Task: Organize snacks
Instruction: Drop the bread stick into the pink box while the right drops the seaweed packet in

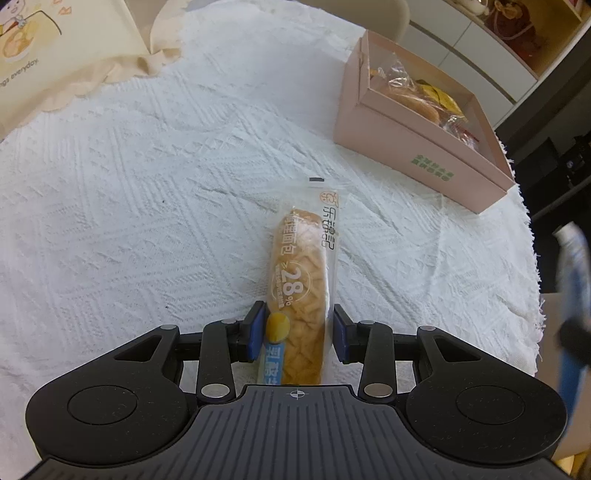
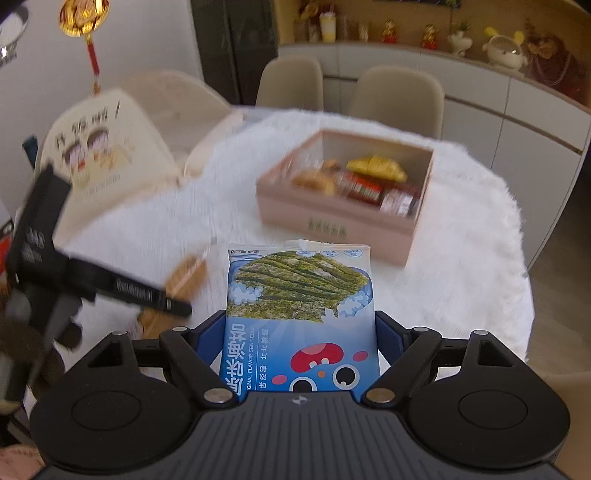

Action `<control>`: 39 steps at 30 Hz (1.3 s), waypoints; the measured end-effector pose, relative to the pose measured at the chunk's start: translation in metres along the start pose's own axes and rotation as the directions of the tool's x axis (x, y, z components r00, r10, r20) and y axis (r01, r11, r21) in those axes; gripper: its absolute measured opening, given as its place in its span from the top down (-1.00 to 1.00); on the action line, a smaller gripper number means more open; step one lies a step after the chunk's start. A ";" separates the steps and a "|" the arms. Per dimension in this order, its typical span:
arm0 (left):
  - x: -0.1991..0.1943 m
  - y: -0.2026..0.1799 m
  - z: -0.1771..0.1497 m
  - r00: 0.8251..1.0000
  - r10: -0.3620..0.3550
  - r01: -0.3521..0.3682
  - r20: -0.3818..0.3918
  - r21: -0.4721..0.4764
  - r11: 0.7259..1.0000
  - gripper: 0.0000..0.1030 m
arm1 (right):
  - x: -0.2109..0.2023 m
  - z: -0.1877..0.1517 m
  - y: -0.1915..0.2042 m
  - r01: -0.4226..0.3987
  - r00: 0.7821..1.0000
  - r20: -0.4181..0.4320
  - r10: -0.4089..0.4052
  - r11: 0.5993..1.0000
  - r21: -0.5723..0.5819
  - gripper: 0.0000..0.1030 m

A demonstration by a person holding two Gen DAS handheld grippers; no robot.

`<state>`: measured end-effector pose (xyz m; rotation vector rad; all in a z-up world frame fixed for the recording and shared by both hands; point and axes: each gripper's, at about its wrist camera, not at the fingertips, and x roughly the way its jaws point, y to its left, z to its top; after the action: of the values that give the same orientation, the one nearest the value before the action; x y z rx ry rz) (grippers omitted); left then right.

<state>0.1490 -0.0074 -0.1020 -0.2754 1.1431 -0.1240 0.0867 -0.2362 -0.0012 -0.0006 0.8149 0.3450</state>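
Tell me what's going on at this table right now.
A person is sorting snacks with two handheld grippers. The left gripper straddles a wrapped bread stick lying on the white tablecloth; one pad looks slightly clear of the wrapper. The right gripper holds a blue seaweed snack packet above the table. The pink box beyond already holds several snacks.

Home dining room. Round table under white textured cloth [image 1: 147, 184], beige dining chairs [image 2: 397, 98] around it, low sideboard cabinets [image 2: 480, 107] topped with figurines [image 2: 428, 37], red-tasselled gold ornament [image 2: 85, 18] hanging.
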 end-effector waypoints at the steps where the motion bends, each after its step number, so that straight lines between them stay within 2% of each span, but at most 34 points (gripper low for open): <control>1: 0.000 -0.001 0.000 1.000 0.009 -0.009 -0.006 0.002 1.000 0.25 | -0.004 0.004 -0.003 -0.001 1.000 0.013 0.001 1.000 0.005 -0.60; 3: -0.004 -0.003 0.001 1.000 0.008 -0.008 -0.028 0.006 1.000 0.30 | -0.012 0.009 -0.007 -0.003 0.999 0.037 0.003 1.000 0.013 -0.60; 4: -0.012 -0.005 0.003 0.999 -0.031 0.031 -0.026 0.001 1.000 0.30 | -0.015 0.012 -0.008 -0.004 0.999 0.048 0.003 1.000 0.015 -0.60; 7: -0.055 -0.019 0.024 0.984 -0.151 0.149 0.092 0.029 0.988 0.30 | -0.028 0.018 -0.012 -0.006 0.997 0.080 0.005 1.000 0.014 -0.60; 9: -0.090 -0.034 0.052 0.960 -0.206 0.196 0.189 0.074 0.978 0.30 | -0.032 0.021 -0.013 0.002 0.995 0.095 -0.003 1.000 0.009 -0.61; 10: -0.107 -0.042 0.070 0.942 -0.244 0.228 0.232 0.094 0.969 0.30 | -0.034 0.023 -0.014 0.008 0.995 0.101 -0.009 1.000 0.009 -0.61; 13: -0.137 -0.067 0.116 0.903 -0.294 0.258 0.313 0.152 0.954 0.30 | -0.036 0.023 -0.020 0.018 0.994 0.105 -0.020 1.000 0.024 -0.61; 15: -0.145 -0.083 0.148 0.881 -0.322 0.285 0.348 0.153 0.946 0.29 | -0.034 0.022 -0.025 0.029 0.995 0.098 -0.033 0.999 0.038 -0.61; 17: -0.138 -0.098 0.181 0.865 -0.368 0.344 0.342 0.130 0.930 0.30 | -0.031 0.021 -0.031 0.049 0.995 0.087 -0.053 0.997 0.056 -0.61; 20: -0.095 -0.108 0.221 0.874 -0.423 0.431 0.241 0.022 0.902 0.23 | -0.027 0.021 -0.042 0.084 0.994 0.068 -0.090 0.993 0.089 -0.61; 22: -0.063 -0.102 0.234 0.885 -0.421 0.438 0.199 -0.050 0.898 0.23 | -0.027 0.020 -0.047 0.115 0.991 0.061 -0.122 0.988 0.099 -0.61; 23: -0.054 -0.098 0.235 0.887 -0.416 0.435 0.201 -0.064 0.898 0.23 | -0.029 0.020 -0.049 0.130 0.989 0.060 -0.137 0.986 0.104 -0.61; 27: -0.046 -0.073 0.221 0.870 -0.442 0.462 0.219 -0.048 0.885 0.23 | -0.035 0.034 -0.061 0.175 0.980 0.078 -0.185 0.978 0.114 -0.61; 32: -0.060 -0.044 0.188 0.868 -0.407 0.416 0.285 0.030 0.909 0.23 | -0.031 0.096 -0.064 0.121 0.981 0.139 -0.139 0.984 0.130 -0.61; 36: -0.068 -0.025 0.155 0.863 -0.409 0.413 0.297 0.052 0.909 0.23 | 0.015 0.166 -0.050 0.122 0.980 0.151 -0.130 0.991 0.063 -0.68; 38: -0.067 -0.018 0.141 0.872 -0.393 0.393 0.293 0.060 0.917 0.23 | 0.057 0.193 -0.043 0.102 0.990 0.099 -0.104 0.994 0.029 -0.70; 39: -0.066 -0.014 0.134 0.882 -0.372 0.371 0.290 0.061 0.927 0.23 | 0.080 0.201 -0.040 0.108 0.993 0.058 -0.108 0.994 0.001 -0.70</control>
<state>0.2446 0.0152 0.0122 -0.4930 0.7793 -0.4121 0.2928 -0.2228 0.0754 -0.0368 0.7542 0.2431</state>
